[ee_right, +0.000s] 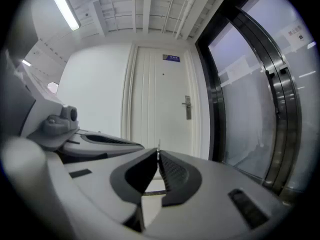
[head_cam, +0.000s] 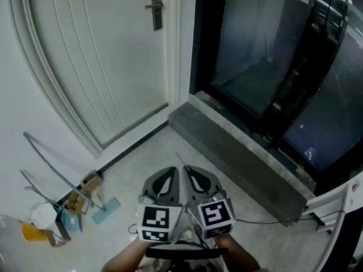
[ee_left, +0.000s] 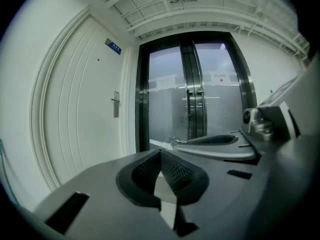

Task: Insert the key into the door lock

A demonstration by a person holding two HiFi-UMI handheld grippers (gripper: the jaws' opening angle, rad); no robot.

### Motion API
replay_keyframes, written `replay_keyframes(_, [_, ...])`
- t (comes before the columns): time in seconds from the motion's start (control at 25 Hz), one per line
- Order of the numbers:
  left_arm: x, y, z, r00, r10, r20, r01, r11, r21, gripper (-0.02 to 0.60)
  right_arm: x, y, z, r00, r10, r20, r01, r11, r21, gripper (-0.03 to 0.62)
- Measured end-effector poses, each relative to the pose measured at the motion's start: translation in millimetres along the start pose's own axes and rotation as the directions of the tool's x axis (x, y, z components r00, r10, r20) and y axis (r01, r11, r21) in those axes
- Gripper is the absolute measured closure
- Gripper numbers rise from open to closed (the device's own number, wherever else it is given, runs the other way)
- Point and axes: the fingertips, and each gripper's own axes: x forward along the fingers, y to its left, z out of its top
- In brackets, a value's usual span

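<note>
The white door (head_cam: 96,55) stands ahead on the left, and its metal handle and lock plate (head_cam: 156,7) are high on its right edge. The lock plate (ee_left: 116,104) shows far off in the left gripper view, and the same lock plate (ee_right: 187,107) in the right gripper view. Both grippers are held side by side low in the head view, well short of the door. My left gripper (head_cam: 173,169) is shut with nothing seen between its jaws. My right gripper (head_cam: 187,168) is shut on a thin key (head_cam: 180,158). The key tip (ee_right: 158,145) pokes out past the closed jaws.
Dark glass double doors (head_cam: 272,55) fill the right side behind a raised grey stone threshold (head_cam: 227,152). A bent wire rack (head_cam: 54,169), small boxes and an orange item (head_cam: 34,231) lie on the floor at the left. A thin cable (head_cam: 266,221) runs along the floor at the right.
</note>
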Motion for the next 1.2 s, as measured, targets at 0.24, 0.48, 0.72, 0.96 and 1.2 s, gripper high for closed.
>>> replay_keyframes(0.24, [-6.9, -3.5, -3.6, 1.0, 0.002, -0.001, -0.002, 1.0, 0.011, 0.578, -8.2, 4.9, -3.0, 1.0, 0.003, -0.002, -0.003, 1.0, 0.008, 0.568])
replay_keyframes(0.48, [-6.7, -7.9, -5.5, 1.0, 0.011, -0.001, -0.011, 1.0, 0.016, 0.578, -13.2, 2.4, -6.7, 1.0, 0.011, -0.005, -0.011, 1.0, 0.011, 0.568])
replay_keyframes(0.72, [-1.2, -19.8, -4.4, 1.0, 0.016, 0.0, -0.016, 1.0, 0.025, 0.578, -17.4, -8.1, -7.4, 1.0, 0.016, -0.003, -0.016, 1.0, 0.004, 0.568])
replay_keyframes(0.96, [3.8, -24.3, -4.5, 1.0, 0.031, 0.0, -0.031, 0.999, 0.013, 0.578, -20.9, -21.1, -10.1, 1.0, 0.012, 0.01, -0.012, 1.0, 0.002, 0.568])
replay_keyframes(1.2, [14.6, -21.1, -5.7, 1.0, 0.031, -0.004, -0.031, 1.0, 0.003, 0.578, -12.7, -26.4, -11.5, 1.0, 0.011, 0.002, -0.011, 1.0, 0.005, 0.568])
